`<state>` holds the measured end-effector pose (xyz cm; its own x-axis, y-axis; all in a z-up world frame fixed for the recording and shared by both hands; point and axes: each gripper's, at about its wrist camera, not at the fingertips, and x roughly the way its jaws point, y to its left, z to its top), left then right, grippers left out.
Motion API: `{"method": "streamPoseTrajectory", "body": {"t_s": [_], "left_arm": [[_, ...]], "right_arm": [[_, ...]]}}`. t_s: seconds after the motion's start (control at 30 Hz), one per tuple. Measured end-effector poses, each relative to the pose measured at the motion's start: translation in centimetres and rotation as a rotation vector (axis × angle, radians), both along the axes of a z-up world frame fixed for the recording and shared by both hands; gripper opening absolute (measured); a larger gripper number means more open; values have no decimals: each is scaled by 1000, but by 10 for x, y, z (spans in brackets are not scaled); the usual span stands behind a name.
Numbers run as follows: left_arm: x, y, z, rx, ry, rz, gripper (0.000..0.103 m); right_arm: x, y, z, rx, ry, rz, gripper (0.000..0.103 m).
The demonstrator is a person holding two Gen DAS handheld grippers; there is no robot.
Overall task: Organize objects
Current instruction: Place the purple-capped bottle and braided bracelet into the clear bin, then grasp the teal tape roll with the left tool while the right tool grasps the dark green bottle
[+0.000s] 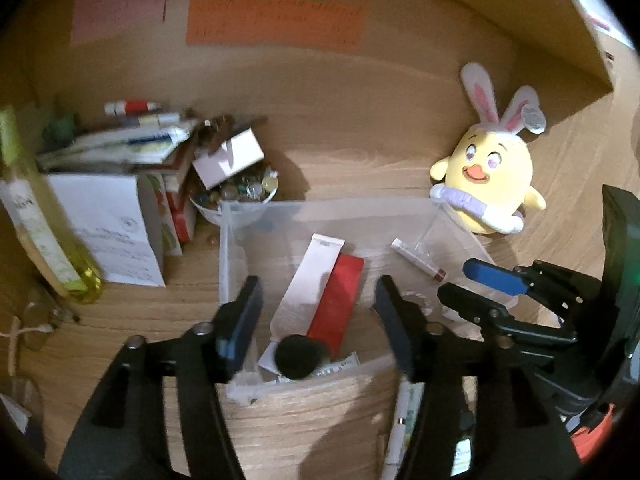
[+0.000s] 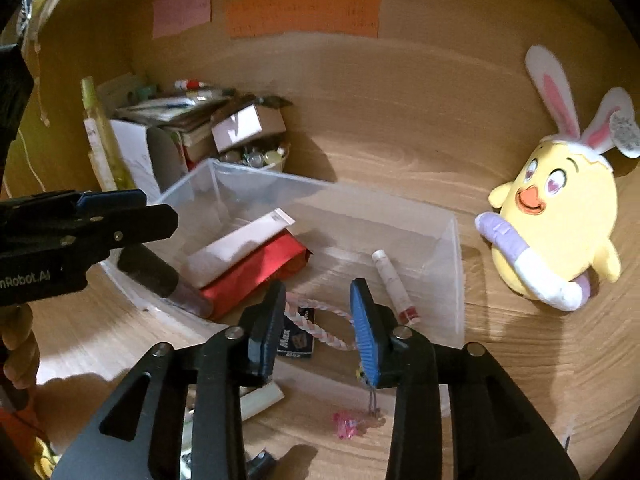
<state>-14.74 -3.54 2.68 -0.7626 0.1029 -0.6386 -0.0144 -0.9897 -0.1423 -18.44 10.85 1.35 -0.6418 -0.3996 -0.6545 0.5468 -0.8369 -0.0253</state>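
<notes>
A clear plastic bin sits on the wooden desk. Inside lie a white tube, a red packet, a black-capped item, a small lip balm stick, a pink-white braided cord and a small dark box. My left gripper is open above the bin's near side, empty. My right gripper is open over the bin's right end above the cord, empty.
A yellow chick plush with bunny ears stands right of the bin. Boxes, a bowl of small items and a green bottle crowd the left. Pens and a pink trinket lie in front of the bin.
</notes>
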Motion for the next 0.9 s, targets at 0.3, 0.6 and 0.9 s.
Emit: {"method": "streamPoseTrajectory", "body": {"t_s": [0.3, 0.6, 0.9], "left_arm": [[39, 14, 4, -35, 8, -25, 78], [82, 24, -27, -23, -59, -34, 78], [125, 45, -54, -5, -130, -73, 61]], "right_arm": [[47, 22, 13, -42, 42, -7, 66], [82, 29, -24, -64, -81, 8, 67], [99, 33, -62, -44, -174, 11, 66]]}}
